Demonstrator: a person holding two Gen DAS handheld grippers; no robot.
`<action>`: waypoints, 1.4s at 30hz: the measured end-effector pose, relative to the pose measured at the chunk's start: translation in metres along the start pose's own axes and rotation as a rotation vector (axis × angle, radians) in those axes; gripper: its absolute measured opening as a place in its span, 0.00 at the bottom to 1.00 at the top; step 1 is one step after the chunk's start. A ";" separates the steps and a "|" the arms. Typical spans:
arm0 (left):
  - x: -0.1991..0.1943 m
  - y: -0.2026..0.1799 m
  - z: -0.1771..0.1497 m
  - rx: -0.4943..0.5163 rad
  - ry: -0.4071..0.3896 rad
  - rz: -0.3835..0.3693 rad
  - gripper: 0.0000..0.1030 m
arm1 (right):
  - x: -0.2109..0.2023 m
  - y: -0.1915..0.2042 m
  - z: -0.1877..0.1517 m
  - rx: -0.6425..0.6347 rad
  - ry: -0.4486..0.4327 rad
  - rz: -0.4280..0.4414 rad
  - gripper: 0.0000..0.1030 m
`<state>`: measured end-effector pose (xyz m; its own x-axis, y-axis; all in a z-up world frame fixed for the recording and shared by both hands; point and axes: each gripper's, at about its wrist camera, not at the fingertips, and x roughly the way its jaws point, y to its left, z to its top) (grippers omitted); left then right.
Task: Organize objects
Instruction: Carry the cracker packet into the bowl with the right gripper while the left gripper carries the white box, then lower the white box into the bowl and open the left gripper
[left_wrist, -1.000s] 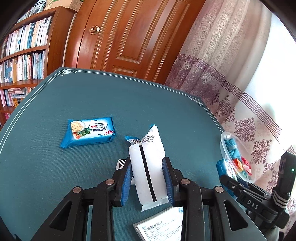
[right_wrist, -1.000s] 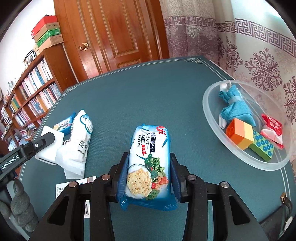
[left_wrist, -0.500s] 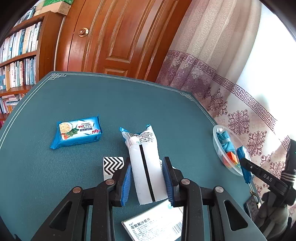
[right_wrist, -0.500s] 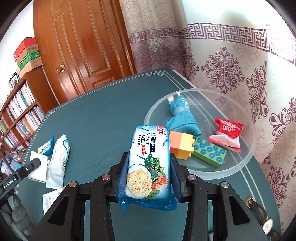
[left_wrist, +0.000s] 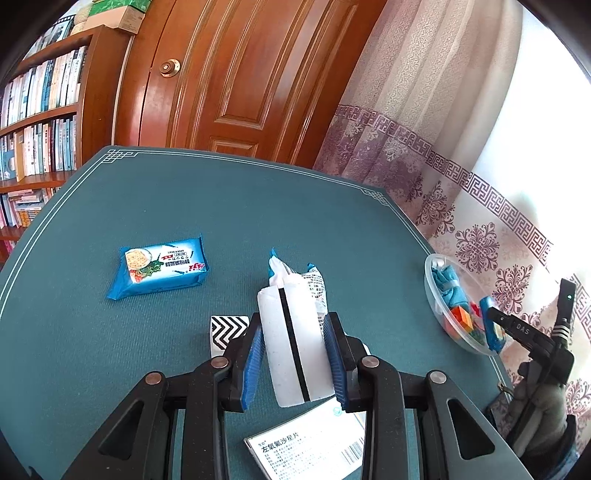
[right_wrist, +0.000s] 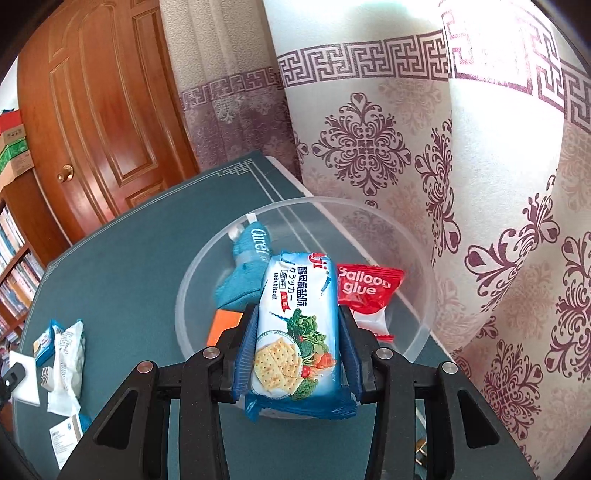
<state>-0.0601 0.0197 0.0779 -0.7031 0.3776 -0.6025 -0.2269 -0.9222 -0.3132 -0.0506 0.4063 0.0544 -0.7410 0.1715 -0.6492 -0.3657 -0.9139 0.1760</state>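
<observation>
My right gripper (right_wrist: 297, 332) is shut on a blue cracker packet (right_wrist: 295, 332) and holds it above the clear plastic bowl (right_wrist: 417, 280). In the bowl lie a rolled blue cloth (right_wrist: 247, 269), a red Balloon glue sachet (right_wrist: 364, 291) and an orange block (right_wrist: 223, 328). My left gripper (left_wrist: 293, 350) is shut on a white packet (left_wrist: 291, 339) with a black stripe, over the green table (left_wrist: 184, 206). A second blue cracker packet (left_wrist: 160, 269) lies on the table to the left. From the left wrist view the right gripper (left_wrist: 517, 332) sits at the bowl (left_wrist: 432, 291).
A white medicine box (left_wrist: 310, 443) and a black-and-white zigzag box (left_wrist: 225, 330) lie near my left gripper. A patterned curtain (right_wrist: 424, 147) hangs close behind the bowl. A wooden door (left_wrist: 229, 74) and a bookshelf (left_wrist: 40, 110) stand beyond the table's far edge.
My right gripper has swung right with the cracker packet, from over bare table to over the bowl. The left gripper has barely moved, still gripping the white packet.
</observation>
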 end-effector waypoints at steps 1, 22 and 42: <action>-0.001 0.000 0.000 0.001 0.001 0.001 0.33 | 0.003 -0.004 0.000 0.009 0.005 0.001 0.42; 0.016 -0.072 0.002 0.122 0.043 -0.029 0.33 | -0.038 -0.013 -0.029 -0.034 0.008 0.125 0.43; 0.083 -0.183 0.004 0.271 0.149 -0.137 0.33 | -0.056 -0.017 -0.052 -0.130 -0.004 0.184 0.45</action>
<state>-0.0802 0.2194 0.0879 -0.5526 0.4889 -0.6750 -0.4970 -0.8434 -0.2040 0.0266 0.3928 0.0496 -0.7912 -0.0015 -0.6116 -0.1486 -0.9696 0.1946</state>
